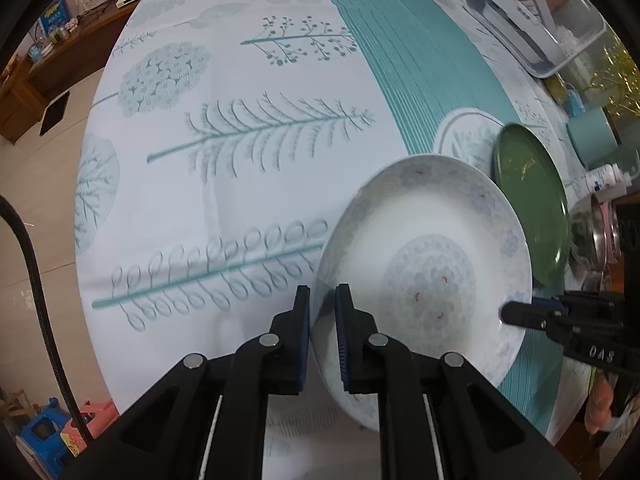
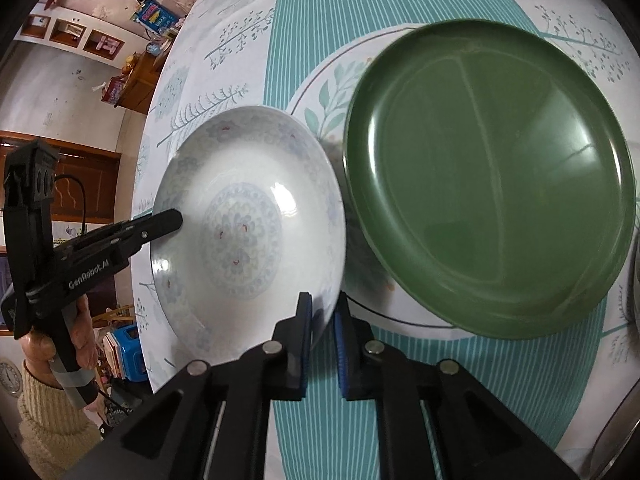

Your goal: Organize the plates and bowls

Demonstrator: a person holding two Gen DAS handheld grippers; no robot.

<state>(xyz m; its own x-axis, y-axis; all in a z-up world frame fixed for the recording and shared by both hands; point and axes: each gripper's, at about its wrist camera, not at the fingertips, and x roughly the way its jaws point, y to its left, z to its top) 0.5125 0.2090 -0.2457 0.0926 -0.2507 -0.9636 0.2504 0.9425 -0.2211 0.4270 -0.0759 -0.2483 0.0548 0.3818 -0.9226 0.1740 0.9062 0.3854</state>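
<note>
A white plate with a pale blue flower pattern point(image 1: 424, 280) point(image 2: 248, 220) is held above the table by both grippers. My left gripper point(image 1: 322, 300) is shut on its near-left rim. My right gripper point(image 2: 324, 308) is shut on the opposite rim; it also shows in the left wrist view point(image 1: 516, 314). The left gripper shows in the right wrist view point(image 2: 176, 216). A green plate point(image 1: 532, 200) point(image 2: 492, 176) lies beside it, resting on a white plate with a leaf print point(image 1: 468, 136) point(image 2: 324, 100).
The round table carries a white and teal tree-print cloth point(image 1: 248, 128). A clear storage box point(image 1: 536, 16) stands at the back right. A teal mug point(image 1: 592, 136), a small bottle point(image 1: 604, 178) and metal ware point(image 1: 596, 232) crowd the right edge.
</note>
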